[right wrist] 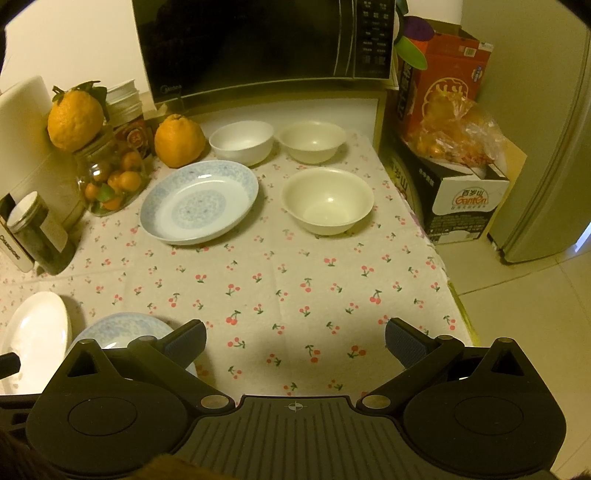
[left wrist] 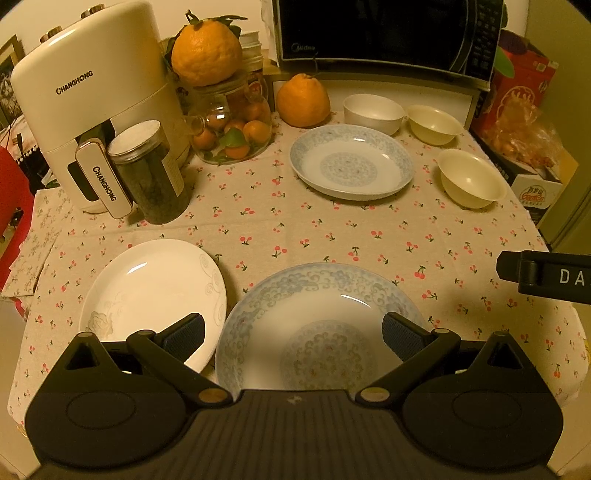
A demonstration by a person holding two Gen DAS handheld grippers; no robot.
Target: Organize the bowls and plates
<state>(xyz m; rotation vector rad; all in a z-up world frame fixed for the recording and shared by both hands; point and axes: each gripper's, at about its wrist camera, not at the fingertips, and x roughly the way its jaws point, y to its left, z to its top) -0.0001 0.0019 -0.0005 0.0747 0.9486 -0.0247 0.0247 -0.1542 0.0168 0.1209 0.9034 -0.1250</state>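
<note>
My left gripper (left wrist: 293, 338) is open above a blue-patterned plate (left wrist: 317, 325) at the table's near edge, its fingers wide on either side. A white plate (left wrist: 155, 295) lies just left of it. Farther back sits a second blue-patterned plate (left wrist: 351, 162), with a white bowl (left wrist: 373, 112) and two cream bowls (left wrist: 434, 123) (left wrist: 469, 177) to its right. My right gripper (right wrist: 295, 341) is open over bare tablecloth; its view shows the far blue plate (right wrist: 199, 201), white bowl (right wrist: 242, 142), cream bowls (right wrist: 312, 142) (right wrist: 327, 199), the near blue plate (right wrist: 118, 326) and white plate (right wrist: 33, 336).
An air fryer (left wrist: 92, 99), a dark jar (left wrist: 153, 173), a glass jar of small oranges (left wrist: 232, 122) and a large orange (left wrist: 303, 99) stand at the back left. A microwave (left wrist: 384, 33) sits behind. Boxes (right wrist: 454, 199) and a fridge (right wrist: 546, 155) stand right of the table.
</note>
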